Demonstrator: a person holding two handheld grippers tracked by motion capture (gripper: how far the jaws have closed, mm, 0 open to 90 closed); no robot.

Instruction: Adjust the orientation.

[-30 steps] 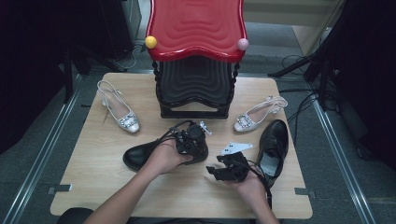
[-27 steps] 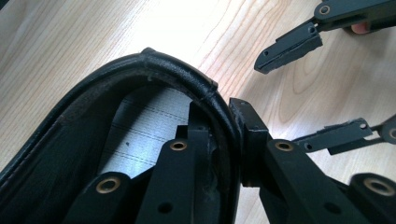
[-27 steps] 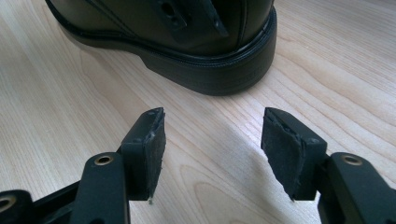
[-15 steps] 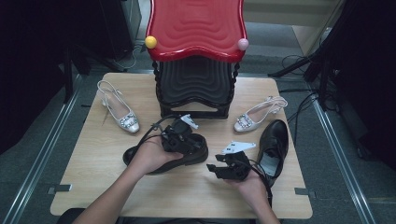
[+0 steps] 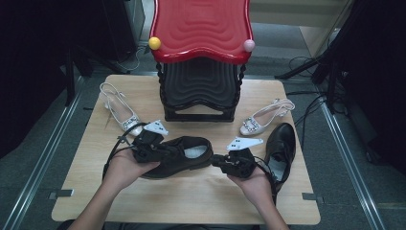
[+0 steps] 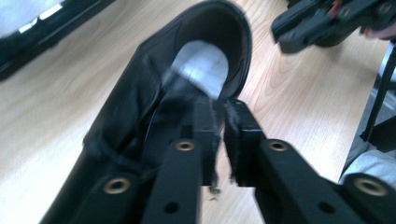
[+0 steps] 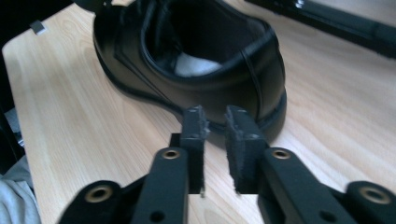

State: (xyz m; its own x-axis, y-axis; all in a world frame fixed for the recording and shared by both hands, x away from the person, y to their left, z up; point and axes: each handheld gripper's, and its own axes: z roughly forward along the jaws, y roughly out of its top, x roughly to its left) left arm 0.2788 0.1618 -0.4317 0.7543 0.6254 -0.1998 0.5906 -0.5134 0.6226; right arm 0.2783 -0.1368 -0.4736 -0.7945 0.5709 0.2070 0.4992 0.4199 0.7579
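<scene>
A black leather shoe (image 5: 191, 154) lies on its sole in the middle of the wooden table (image 5: 191, 206), heel to the right. My left gripper (image 5: 167, 149) rests over its laces, and in the left gripper view the jaws (image 6: 218, 109) are nearly together above the tongue of the shoe (image 6: 140, 93), with nothing clearly between them. My right gripper (image 5: 215, 160) sits just off the heel. Its jaws (image 7: 215, 119) are also nearly together and empty, a little short of the shoe's heel (image 7: 243, 79). The other hand's gripper (image 6: 327, 23) shows beyond the shoe.
A second black shoe (image 5: 281, 143) lies at the right. Two silver slingback heels (image 5: 119, 112) (image 5: 264, 117) flank a black rack with a red top (image 5: 201, 33) at the back. Cables trail over the right edge.
My left gripper has slid left along the shoe, from its heel end to the laces. The right gripper has edged slightly left toward the heel. The shoe has hardly moved.
</scene>
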